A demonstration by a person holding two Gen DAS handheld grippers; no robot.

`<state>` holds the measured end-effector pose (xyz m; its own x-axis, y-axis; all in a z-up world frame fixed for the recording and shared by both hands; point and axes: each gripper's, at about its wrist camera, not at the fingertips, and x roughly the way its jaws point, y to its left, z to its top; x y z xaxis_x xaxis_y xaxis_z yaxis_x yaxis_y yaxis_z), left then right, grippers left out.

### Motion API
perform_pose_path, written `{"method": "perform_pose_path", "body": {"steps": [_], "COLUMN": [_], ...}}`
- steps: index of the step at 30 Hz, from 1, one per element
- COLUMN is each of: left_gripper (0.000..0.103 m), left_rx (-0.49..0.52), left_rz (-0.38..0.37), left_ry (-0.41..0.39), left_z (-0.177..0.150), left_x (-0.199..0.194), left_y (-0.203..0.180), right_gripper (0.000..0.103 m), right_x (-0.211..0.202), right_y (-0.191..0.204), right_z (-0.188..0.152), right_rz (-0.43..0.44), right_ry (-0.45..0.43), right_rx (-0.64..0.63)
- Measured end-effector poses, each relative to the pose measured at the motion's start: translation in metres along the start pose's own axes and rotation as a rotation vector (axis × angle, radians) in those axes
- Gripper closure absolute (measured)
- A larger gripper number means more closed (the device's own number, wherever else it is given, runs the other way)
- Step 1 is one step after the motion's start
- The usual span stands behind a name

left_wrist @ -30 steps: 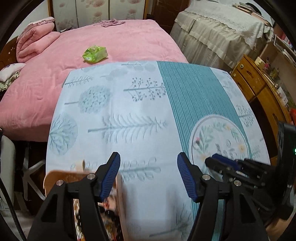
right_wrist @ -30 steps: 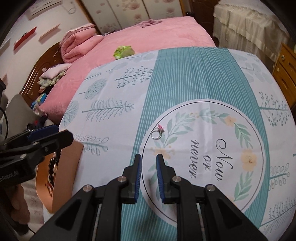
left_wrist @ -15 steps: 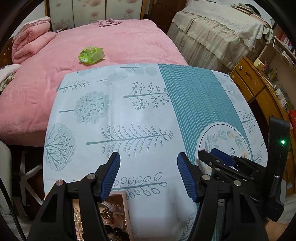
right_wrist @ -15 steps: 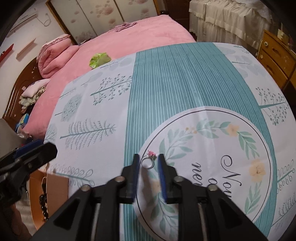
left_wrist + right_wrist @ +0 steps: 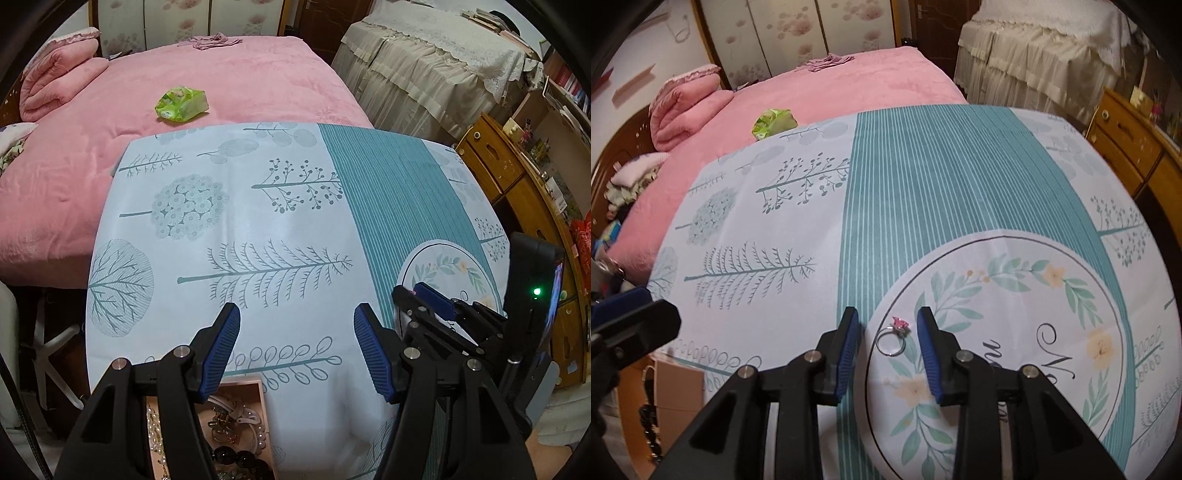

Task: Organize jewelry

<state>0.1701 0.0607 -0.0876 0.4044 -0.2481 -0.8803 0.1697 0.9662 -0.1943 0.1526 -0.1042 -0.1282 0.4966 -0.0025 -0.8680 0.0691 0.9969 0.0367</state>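
A silver ring with a pink stone lies on the tablecloth, inside its printed wreath circle. My right gripper straddles the ring, one blue pad on each side. Its jaws are closing, with a gap still showing between pads and ring. In the left wrist view the right gripper shows at the right, tips down on the cloth. My left gripper hangs open and empty above the near left table edge. Below it sits a pink jewelry box holding beads, clips and chains.
A pink bed with a green packet lies beyond the table's far edge. A wooden dresser stands at the right, a lace-covered piece of furniture behind. The left gripper juts in at the right view's left edge.
The right gripper moved forward until its fingers stand on either side of the ring, and its jaws stand wider than a second ago. More of the jewelry box shows under the left gripper.
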Motion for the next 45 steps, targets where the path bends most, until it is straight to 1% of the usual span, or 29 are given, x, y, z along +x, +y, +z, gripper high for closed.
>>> {"method": "perform_pose_path", "body": {"steps": [2, 4, 11, 16, 19, 22, 26, 29, 33, 37, 38, 39, 41, 43, 44, 45], "left_gripper": [0.041, 0.041, 0.041, 0.041, 0.041, 0.04, 0.036, 0.035, 0.035, 0.034, 0.032, 0.027, 0.021, 0.02, 0.02, 0.02], "left_rx": [0.0, 0.0, 0.005, -0.005, -0.032, -0.069, -0.142, -0.207, -0.307, -0.362, -0.371, -0.378, -0.388, -0.4, -0.404, -0.409], "left_rz": [0.001, 0.0, 0.016, 0.043, 0.07, 0.113, 0.185, 0.234, 0.278, 0.303, 0.31, 0.316, 0.327, 0.334, 0.333, 0.332], "left_ry": [-0.003, -0.005, -0.01, -0.019, -0.026, -0.031, -0.035, -0.028, -0.022, -0.038, -0.043, -0.049, -0.06, -0.072, -0.074, -0.076], "left_z": [0.0, -0.001, -0.009, -0.018, -0.028, -0.042, -0.068, -0.088, -0.113, -0.129, -0.132, -0.134, -0.137, -0.138, -0.137, -0.138], "left_x": [-0.001, -0.003, -0.013, -0.029, -0.046, -0.065, -0.092, -0.108, -0.127, -0.143, -0.147, -0.151, -0.156, -0.162, -0.163, -0.166], "left_y": [0.001, 0.001, 0.002, 0.006, 0.015, 0.029, 0.055, 0.076, 0.098, 0.105, 0.106, 0.107, 0.107, 0.106, 0.105, 0.105], "right_gripper": [0.088, 0.092, 0.093, 0.093, 0.093, 0.093, 0.093, 0.093, 0.093, 0.093, 0.093, 0.093, 0.093, 0.091, 0.087, 0.081], "right_x": [0.0, -0.001, -0.01, -0.038, -0.061, -0.084, -0.108, -0.121, -0.127, -0.13, -0.132, -0.131, -0.128, -0.129, -0.132, -0.134], "right_y": [0.001, -0.001, -0.015, -0.013, -0.005, 0.01, 0.04, 0.069, 0.106, 0.133, 0.138, 0.141, 0.147, 0.145, 0.145, 0.142], "right_z": [-0.001, -0.001, -0.003, -0.002, -0.002, -0.006, -0.015, -0.023, -0.036, -0.048, -0.05, -0.051, -0.052, -0.052, -0.052, -0.051], "right_rz": [-0.02, -0.022, 0.065, 0.145, 0.2, 0.272, 0.385, 0.468, 0.541, 0.577, 0.571, 0.567, 0.571, 0.581, 0.583, 0.586], "right_ry": [-0.005, -0.009, 0.002, -0.026, -0.038, -0.037, -0.016, 0.009, 0.051, 0.079, 0.078, 0.084, 0.126, 0.135, 0.131, 0.123], "right_rx": [-0.011, -0.015, 0.032, 0.005, -0.03, -0.08, -0.162, -0.251, -0.363, -0.452, -0.47, -0.486, -0.513, -0.517, -0.517, -0.513]}}
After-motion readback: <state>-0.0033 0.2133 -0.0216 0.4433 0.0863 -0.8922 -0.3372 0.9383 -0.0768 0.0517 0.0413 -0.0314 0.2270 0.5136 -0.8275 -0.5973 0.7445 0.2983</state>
